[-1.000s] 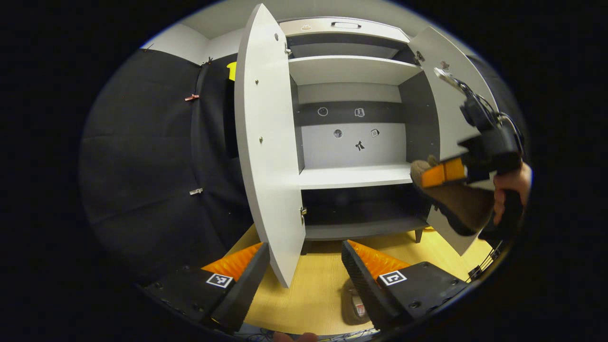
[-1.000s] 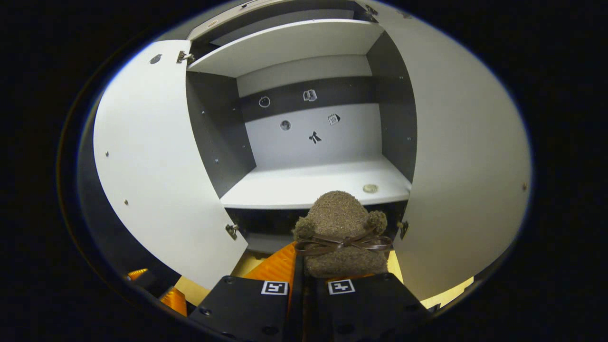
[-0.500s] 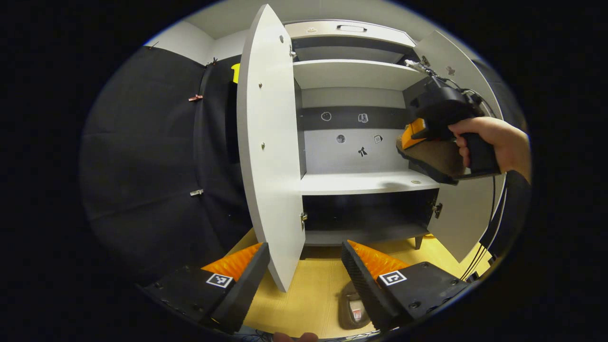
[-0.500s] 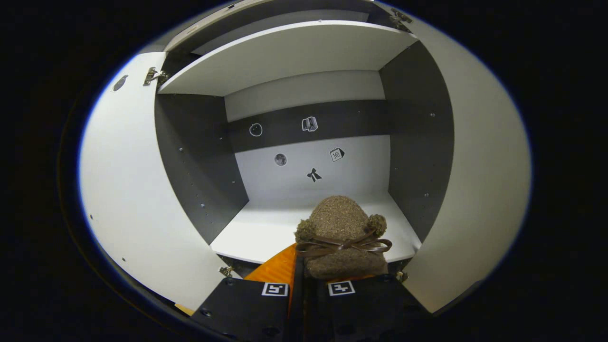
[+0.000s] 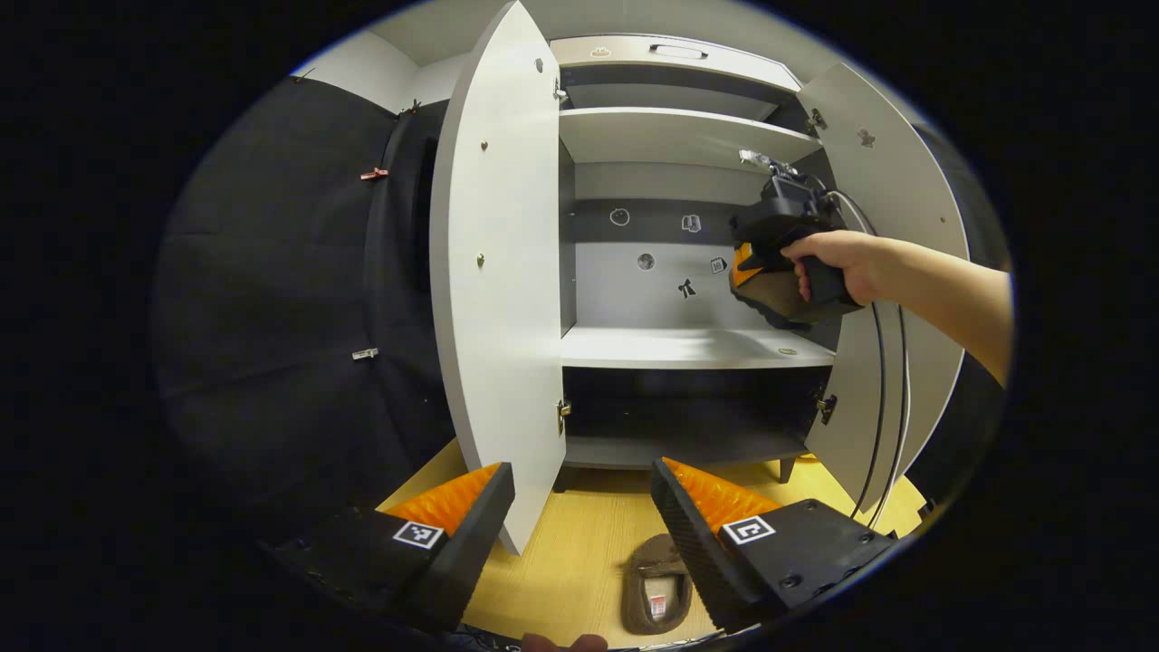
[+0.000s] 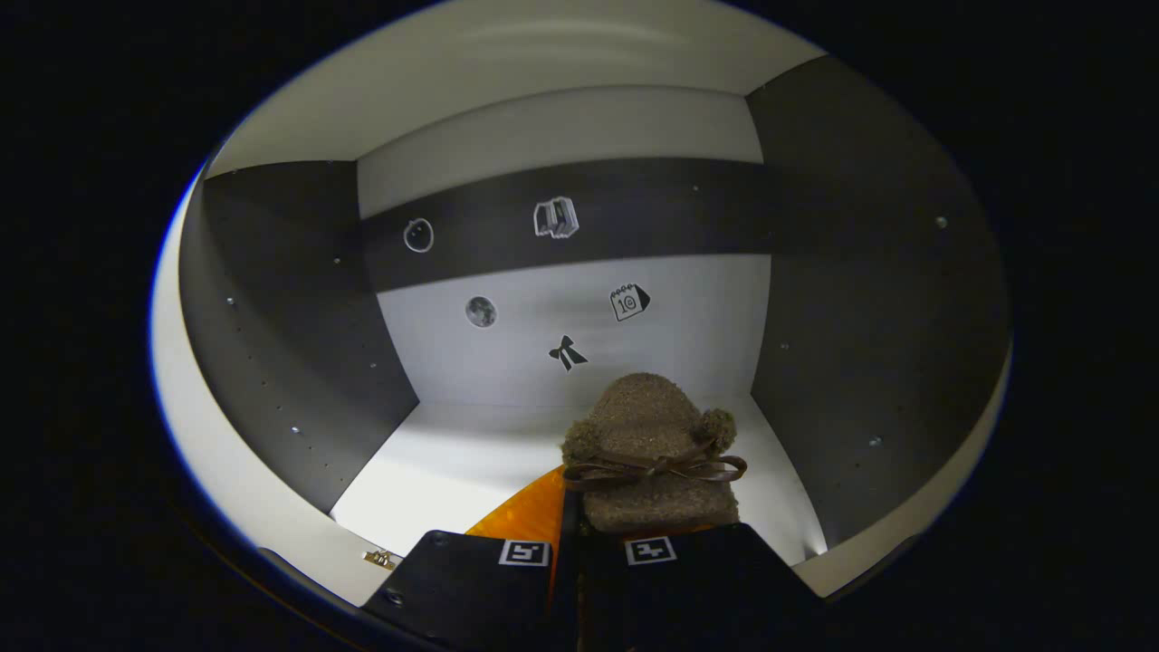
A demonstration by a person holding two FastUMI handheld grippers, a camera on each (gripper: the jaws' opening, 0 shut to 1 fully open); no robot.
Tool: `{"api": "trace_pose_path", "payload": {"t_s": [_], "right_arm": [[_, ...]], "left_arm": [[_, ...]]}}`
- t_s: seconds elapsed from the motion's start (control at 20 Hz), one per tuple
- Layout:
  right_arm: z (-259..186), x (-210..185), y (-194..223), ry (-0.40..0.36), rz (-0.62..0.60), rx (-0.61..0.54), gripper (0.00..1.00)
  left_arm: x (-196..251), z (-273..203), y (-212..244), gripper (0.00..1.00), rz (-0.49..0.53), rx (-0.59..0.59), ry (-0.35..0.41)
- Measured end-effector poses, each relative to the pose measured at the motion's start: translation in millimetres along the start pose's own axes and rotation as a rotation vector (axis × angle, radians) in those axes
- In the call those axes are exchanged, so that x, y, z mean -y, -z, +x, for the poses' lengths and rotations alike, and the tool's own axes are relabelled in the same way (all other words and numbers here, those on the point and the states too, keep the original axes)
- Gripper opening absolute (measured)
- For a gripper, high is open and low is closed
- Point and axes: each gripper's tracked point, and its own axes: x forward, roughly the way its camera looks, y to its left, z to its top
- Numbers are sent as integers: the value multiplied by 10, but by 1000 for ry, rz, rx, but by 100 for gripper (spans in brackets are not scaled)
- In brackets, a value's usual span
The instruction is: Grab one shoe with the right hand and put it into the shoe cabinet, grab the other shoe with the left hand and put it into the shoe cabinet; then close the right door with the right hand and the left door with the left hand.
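Observation:
A brown fuzzy shoe [image 6: 647,453] with a dark bow is clamped in my right gripper [image 6: 579,534], toe pointing into the cabinet's middle compartment above the white shelf [image 6: 453,471]. In the left gripper view the same shoe [image 5: 780,297] hangs over the middle shelf [image 5: 670,347] in the right gripper [image 5: 747,272], held by a hand [image 5: 838,263]. The other brown shoe [image 5: 656,593] lies on the wooden floor beside my left gripper [image 5: 579,516], which is open and hovers above the floor. Both cabinet doors, left [image 5: 493,272] and right [image 5: 892,272], stand open.
The shoe cabinet [image 5: 675,63] has an upper shelf [image 5: 679,131] and a dark bottom compartment [image 5: 688,417]. Small stickers mark its back wall [image 6: 579,308]. Black cloth [image 5: 272,299] hangs to the left. Cables [image 5: 883,407] trail down from the right gripper.
My right gripper has carried the shoe forward from in front of the cabinet into the middle compartment. The left gripper shifted slightly; more of the floor shoe shows.

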Motion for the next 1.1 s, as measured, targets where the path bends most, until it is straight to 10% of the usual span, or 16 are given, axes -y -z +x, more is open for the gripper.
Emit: {"api": "trace_pose_path", "payload": {"t_s": [0.7,0.9,1.1], "right_arm": [[935,204,356,96,-86,-99,16],[769,172,331,84,-47,-109,28],[444,34,243,44,-33,-78,70]], "left_arm": [[-32,33,66,96,-2,-17,-71],[10,53,35,99,-2,-13,-46],[83,69,22,96,-15,-9,-6]]}}
